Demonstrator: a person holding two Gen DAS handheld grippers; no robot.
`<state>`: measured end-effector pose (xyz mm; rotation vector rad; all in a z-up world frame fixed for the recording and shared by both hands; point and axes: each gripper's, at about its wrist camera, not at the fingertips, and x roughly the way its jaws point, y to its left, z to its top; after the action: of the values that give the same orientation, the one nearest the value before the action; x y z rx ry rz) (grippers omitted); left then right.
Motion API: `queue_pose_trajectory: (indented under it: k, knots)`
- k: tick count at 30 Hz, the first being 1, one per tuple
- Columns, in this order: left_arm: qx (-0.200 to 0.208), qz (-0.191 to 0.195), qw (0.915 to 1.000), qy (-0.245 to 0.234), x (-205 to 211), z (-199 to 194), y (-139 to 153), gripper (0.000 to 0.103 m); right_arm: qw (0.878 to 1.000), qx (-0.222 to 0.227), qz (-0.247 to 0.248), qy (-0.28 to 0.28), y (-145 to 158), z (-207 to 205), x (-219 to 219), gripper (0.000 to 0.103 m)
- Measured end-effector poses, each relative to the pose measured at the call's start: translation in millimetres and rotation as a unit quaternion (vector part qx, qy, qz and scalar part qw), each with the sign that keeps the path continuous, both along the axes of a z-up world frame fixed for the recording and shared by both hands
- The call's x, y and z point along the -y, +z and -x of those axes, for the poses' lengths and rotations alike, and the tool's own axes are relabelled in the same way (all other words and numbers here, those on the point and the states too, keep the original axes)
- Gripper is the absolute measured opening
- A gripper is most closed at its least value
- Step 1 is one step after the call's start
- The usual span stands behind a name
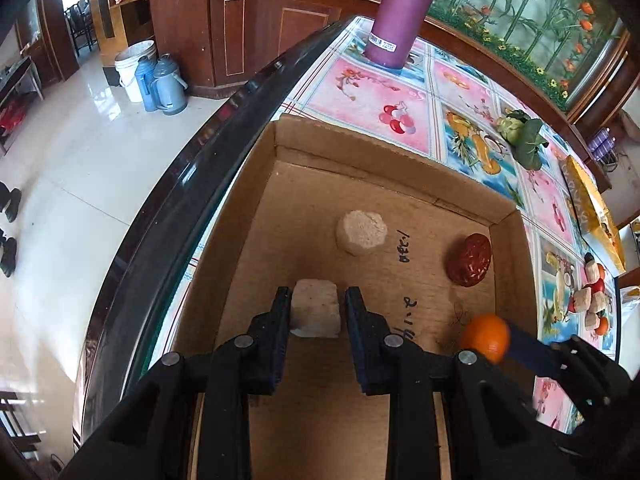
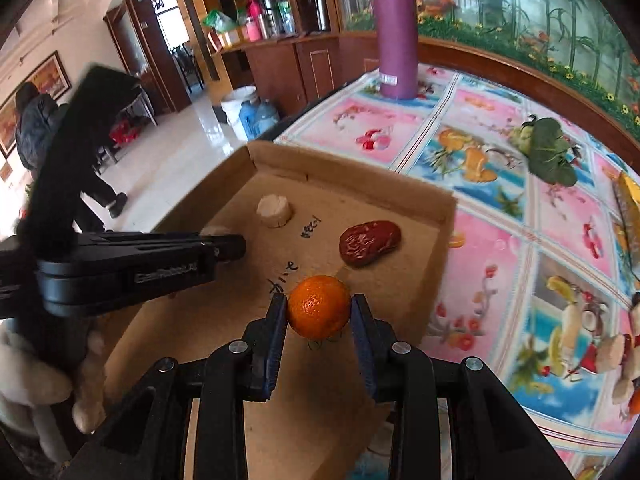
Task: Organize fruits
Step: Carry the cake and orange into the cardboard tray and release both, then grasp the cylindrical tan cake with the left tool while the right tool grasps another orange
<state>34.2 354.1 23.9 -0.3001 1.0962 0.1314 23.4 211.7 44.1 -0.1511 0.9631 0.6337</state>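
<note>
**Inspector A:** What did the left wrist view show?

**Inspector B:** The left claw (image 1: 314, 300) stood over the cardboard tray (image 1: 400, 160), its jaws set either side of a pale cube (image 1: 316, 312). The right-hand jaw stood slightly clear of the cube; whether the cube was gripped or merely bracketed, I could not tell. The cube sat near the tray's left side.

**Inspector A:** And the right claw (image 2: 319, 312)?

**Inspector B:** Clamped on the small orange (image 2: 319, 311), both blue pads pressed to its sides, above the near part of the tray floor beside some handwritten marks.

**Inspector A:** Other contents of the tray?

**Inspector B:** A pale round piece (image 1: 362, 232) lay towards the far wall, and a wrinkled red date (image 1: 470, 260) lay close to the right wall. The two were well apart.

**Inspector A:** Anything on the worktop (image 2: 500, 240) outside the tray?

**Inspector B:** A purple cylinder (image 2: 394, 36) stood upright at the far edge, on the fruit-patterned cover. A green leafy item (image 2: 548, 152) lay to the right of the tray. A small heap of pale chunks and red-orange pieces (image 1: 594, 300) lay at the far right.
</note>
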Motion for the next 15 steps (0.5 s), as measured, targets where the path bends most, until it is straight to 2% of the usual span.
queue_pose_trajectory:
  k: [2, 6, 8, 10, 15]
  knots:
    - [0.005, 0.006, 1.0, -0.002, -0.7, 1.2, 2.1, 0.027, 1.0, -0.001, 0.012, 0.003, -6.1, -1.3, -5.3, 0.036]
    - [0.026, 0.016, 0.9995, 0.007, -5.6, 9.2, 14.3, 0.037, 1.0, 0.008, 0.016, 0.0, -8.3, 0.0, -7.5, 0.038]
    - [0.046, 0.018, 0.9987, 0.015, -7.1, 19.1, 26.6, 0.04, 1.0, 0.013, 0.01, 0.001, -4.7, 2.7, -5.3, 0.051]
    - [0.065, 0.012, 0.9975, 0.025, -7.1, 30.5, 39.7, 0.049, 1.0, 0.029, 0.005, 0.0, 4.1, 8.8, -2.5, 0.061]
    - [0.124, -0.007, 0.9906, 0.056, 2.9, 68.3, 75.0, 0.069, 0.997, 0.073, -0.016, -0.01, 31.1, 29.4, 21.2, 0.066]
